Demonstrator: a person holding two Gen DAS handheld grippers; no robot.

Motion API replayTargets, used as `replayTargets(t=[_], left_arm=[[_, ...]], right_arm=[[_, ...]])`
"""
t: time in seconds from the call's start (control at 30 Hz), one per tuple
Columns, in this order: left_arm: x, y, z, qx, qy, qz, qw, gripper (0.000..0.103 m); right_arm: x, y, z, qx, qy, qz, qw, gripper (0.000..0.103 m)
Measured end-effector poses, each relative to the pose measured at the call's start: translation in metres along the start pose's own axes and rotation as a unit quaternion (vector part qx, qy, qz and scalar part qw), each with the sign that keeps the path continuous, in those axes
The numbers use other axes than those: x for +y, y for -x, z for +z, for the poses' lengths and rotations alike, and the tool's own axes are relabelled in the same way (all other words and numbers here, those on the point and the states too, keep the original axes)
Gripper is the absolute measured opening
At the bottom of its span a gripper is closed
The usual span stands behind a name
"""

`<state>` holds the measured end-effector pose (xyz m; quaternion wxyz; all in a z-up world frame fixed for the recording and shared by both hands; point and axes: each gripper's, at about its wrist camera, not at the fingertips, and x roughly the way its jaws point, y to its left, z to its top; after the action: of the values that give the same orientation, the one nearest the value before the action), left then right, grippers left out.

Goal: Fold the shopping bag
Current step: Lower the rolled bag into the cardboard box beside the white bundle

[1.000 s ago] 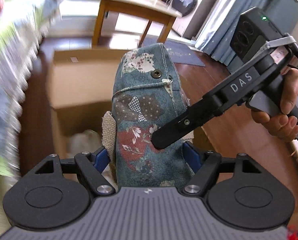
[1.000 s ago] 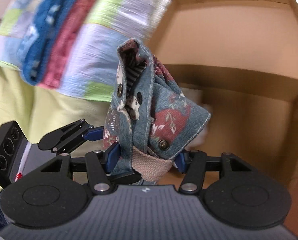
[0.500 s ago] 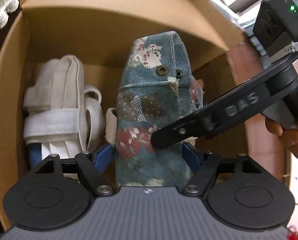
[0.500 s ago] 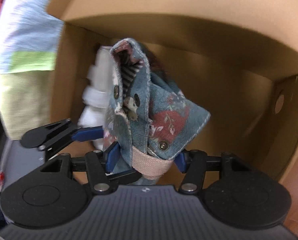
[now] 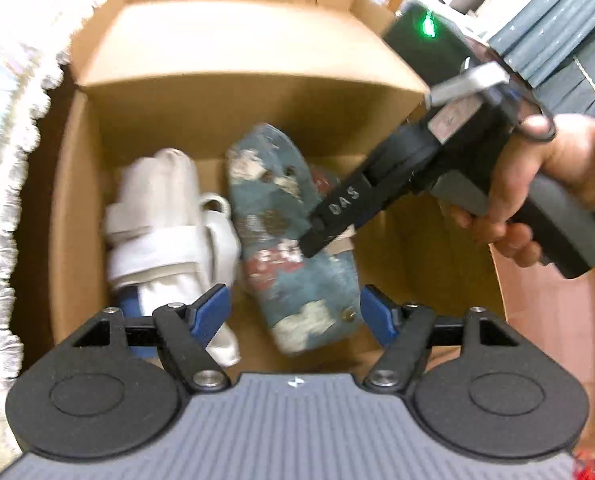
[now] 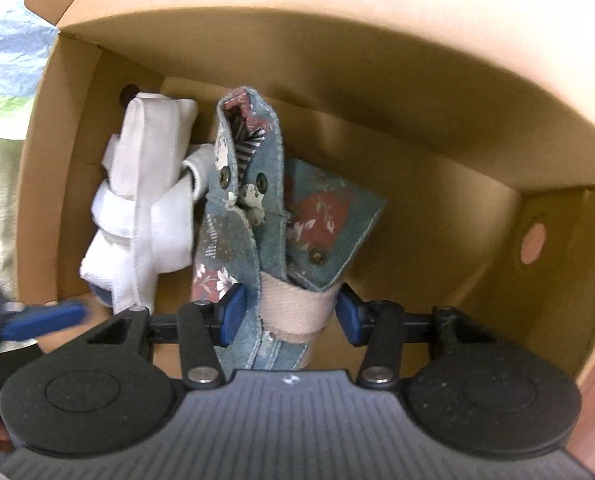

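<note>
The folded blue floral shopping bag [image 5: 293, 240] is inside a cardboard box [image 5: 233, 92], beside a folded white bag [image 5: 165, 224]. My left gripper [image 5: 293, 312] is open, its blue pads apart on either side of the floral bag's near end without touching it. My right gripper [image 6: 287, 312] is shut on the floral bag [image 6: 253, 208] at its beige strap [image 6: 297, 308], holding it upright inside the box [image 6: 377, 92]. The right gripper also shows in the left wrist view [image 5: 317, 240], pressed on the bag. The white bag [image 6: 145, 208] lies left of it.
The box walls surround both grippers closely. A patchwork quilt with white fringe [image 5: 1, 160] lies left of the box. Wooden floor [image 5: 553, 320] lies to its right. Chair legs and a grey curtain [image 5: 545, 32] stand behind.
The left gripper has opened and let go of the floral bag, pulling back. Both grippers carried the bag down into the box; the right one still holds it.
</note>
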<state>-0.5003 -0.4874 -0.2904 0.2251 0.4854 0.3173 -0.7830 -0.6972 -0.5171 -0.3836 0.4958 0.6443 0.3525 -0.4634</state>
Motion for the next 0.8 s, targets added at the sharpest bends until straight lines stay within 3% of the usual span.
replayTargets(t=[0.13, 0.37, 0.53, 0.63, 0.8], left_arm=[[0.021, 0.019, -0.001, -0.016, 0.004, 0.024, 0.9996, 0.072], [0.019, 0.019, -0.003, -0.027, 0.002, 0.034, 0.9990, 0.072], [0.013, 0.008, -0.005, -0.031, -0.012, 0.034, 0.9989, 0.072], [0.004, 0.008, -0.008, -0.034, -0.038, 0.055, 0.9972, 0.072], [0.002, 0.007, -0.012, -0.029, -0.054, 0.100, 0.9931, 0.072]], right_arm=[[-0.007, -0.005, -0.014, -0.036, -0.040, 0.025, 0.998, 0.044], [-0.003, -0.017, -0.030, -0.079, -0.078, 0.073, 0.991, 0.045], [0.006, -0.017, -0.033, -0.098, -0.033, 0.062, 0.993, 0.044], [0.022, -0.016, -0.037, -0.123, 0.025, 0.030, 0.992, 0.048], [0.030, -0.017, -0.043, -0.145, 0.072, 0.006, 0.987, 0.049]])
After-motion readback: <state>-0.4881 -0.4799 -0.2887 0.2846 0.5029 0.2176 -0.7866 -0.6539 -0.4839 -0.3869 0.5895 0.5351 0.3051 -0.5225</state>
